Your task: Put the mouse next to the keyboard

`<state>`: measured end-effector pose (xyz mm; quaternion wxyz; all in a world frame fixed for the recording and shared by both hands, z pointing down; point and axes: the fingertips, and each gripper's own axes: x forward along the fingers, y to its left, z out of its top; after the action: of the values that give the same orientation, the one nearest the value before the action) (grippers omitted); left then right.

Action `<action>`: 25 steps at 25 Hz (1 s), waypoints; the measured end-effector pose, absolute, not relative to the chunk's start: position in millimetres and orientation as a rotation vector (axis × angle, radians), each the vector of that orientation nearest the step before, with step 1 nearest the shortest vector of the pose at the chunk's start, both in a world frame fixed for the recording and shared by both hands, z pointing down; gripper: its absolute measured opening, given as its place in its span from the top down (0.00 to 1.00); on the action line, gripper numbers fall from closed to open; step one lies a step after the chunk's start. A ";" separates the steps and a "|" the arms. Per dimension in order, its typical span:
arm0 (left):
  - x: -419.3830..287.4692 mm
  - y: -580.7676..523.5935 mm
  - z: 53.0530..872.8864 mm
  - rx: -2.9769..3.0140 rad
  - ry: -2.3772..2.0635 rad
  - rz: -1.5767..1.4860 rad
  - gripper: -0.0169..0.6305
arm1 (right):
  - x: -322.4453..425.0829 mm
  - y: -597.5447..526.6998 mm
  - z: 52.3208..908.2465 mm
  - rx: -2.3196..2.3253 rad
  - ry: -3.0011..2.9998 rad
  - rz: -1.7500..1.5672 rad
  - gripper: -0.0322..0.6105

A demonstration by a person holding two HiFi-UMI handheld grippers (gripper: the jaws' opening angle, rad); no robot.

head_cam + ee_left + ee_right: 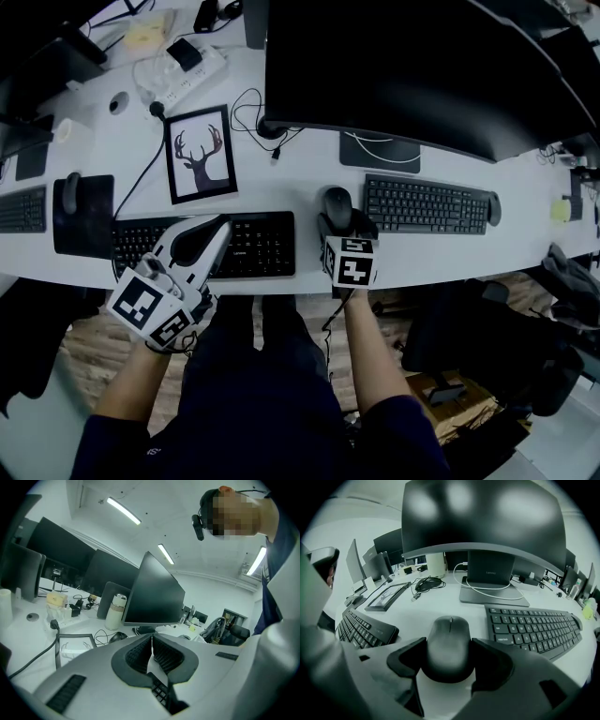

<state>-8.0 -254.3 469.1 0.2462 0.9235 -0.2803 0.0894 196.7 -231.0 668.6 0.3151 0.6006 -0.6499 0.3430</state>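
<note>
A black mouse (337,204) (450,632) rests on the white desk (300,192), just left of the dark keyboard (427,204) (534,627) under the big monitor. My right gripper (339,225) (448,644) reaches in from the near edge and is shut on the mouse, one pad pressed to each side. My left gripper (223,225) (151,641) hovers tilted over a second black keyboard (258,246) (361,627) further left; its jaws are shut with nothing between them.
A framed deer picture (200,153) lies behind the left keyboard, with a loose cable (248,117) beside it. The monitor (412,66) and its stand base (380,152) are behind the mouse. Another mouse on a pad (70,192) lies far left. The desk's front edge is just under both grippers.
</note>
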 end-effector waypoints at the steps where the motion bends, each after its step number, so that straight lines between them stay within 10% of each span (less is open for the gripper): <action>1: -8.0 -254.6 469.1 2.518 -0.764 0.244 0.92 | 196.6 -230.9 669.1 1.579 -1.708 0.904 0.47; 25: -4.6 -260.5 466.5 2.524 -0.733 0.252 0.92 | 195.9 -233.5 671.0 1.584 -1.715 0.917 0.45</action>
<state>-4.6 -260.5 466.5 0.2482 0.9260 -0.2689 0.0924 195.9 -233.5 671.0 0.3115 0.6001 -0.6498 0.3473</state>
